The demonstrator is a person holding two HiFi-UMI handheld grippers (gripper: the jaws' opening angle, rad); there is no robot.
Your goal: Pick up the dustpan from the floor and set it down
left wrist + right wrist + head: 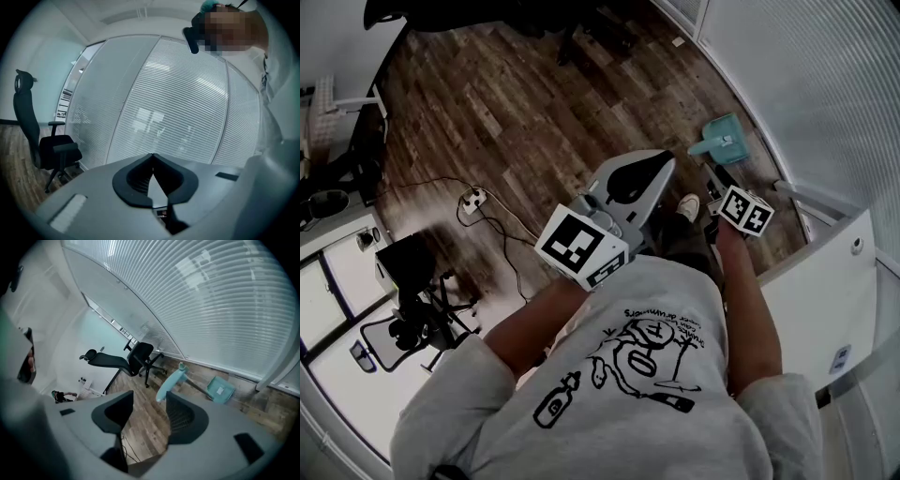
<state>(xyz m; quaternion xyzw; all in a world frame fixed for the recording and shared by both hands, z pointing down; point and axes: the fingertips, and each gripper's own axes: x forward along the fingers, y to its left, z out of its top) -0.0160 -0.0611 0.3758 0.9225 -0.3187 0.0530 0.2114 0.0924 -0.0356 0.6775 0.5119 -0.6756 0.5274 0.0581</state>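
Observation:
The teal dustpan [724, 139] lies on the wood floor by the blind-covered glass wall. In the right gripper view its pan [220, 390] rests by the wall's base. A dark rod runs from it to a teal handle grip [168, 380], which rises just beyond the right finger's tip. My right gripper [150, 393] is open, tilted down at the floor, with only floorboards in the gap; its marker cube [745, 211] hangs short of the dustpan. My left gripper [152, 155] is shut on nothing, held higher and facing the glass wall.
A black office chair [136, 357] stands on the floor beyond the dustpan handle, and it also shows at the left of the left gripper view [47, 150]. Cables and a power strip [472, 199] lie on the floor. A white partition [825, 272] stands at the right.

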